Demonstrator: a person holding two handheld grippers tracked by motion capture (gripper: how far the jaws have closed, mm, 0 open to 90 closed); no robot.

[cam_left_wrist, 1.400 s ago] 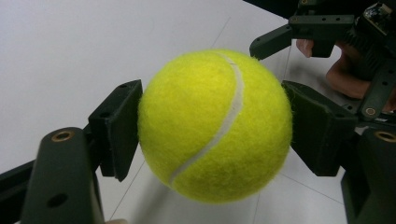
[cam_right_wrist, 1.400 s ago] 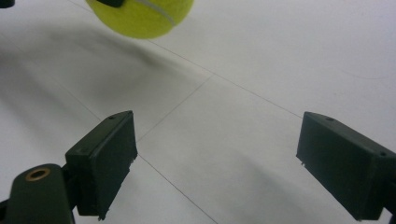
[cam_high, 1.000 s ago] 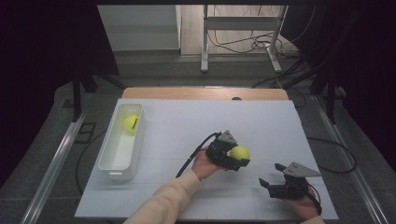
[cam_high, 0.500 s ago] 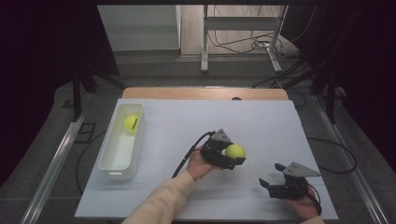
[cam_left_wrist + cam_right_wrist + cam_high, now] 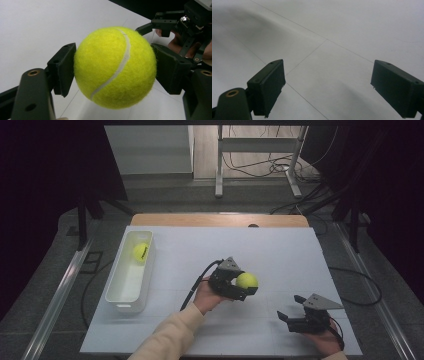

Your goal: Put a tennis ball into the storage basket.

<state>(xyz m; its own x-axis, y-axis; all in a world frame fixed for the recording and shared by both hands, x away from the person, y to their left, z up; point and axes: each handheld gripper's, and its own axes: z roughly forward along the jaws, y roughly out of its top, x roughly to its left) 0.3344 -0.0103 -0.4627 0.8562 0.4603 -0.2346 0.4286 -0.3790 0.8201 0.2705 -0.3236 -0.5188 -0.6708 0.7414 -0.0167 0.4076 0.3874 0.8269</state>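
Starting at 9 o'clock: white bin [image 5: 119, 292] holding 1 tennis ball [image 5: 141, 251]. At table centre, left gripper [image 5: 245, 287] clamped on a second tennis ball [image 5: 247, 280] (pads pressing both sides, ball clear of the table [image 5: 280, 250]). At 4 o'clock, right gripper [image 5: 290, 312], jaws apart over bare surface.
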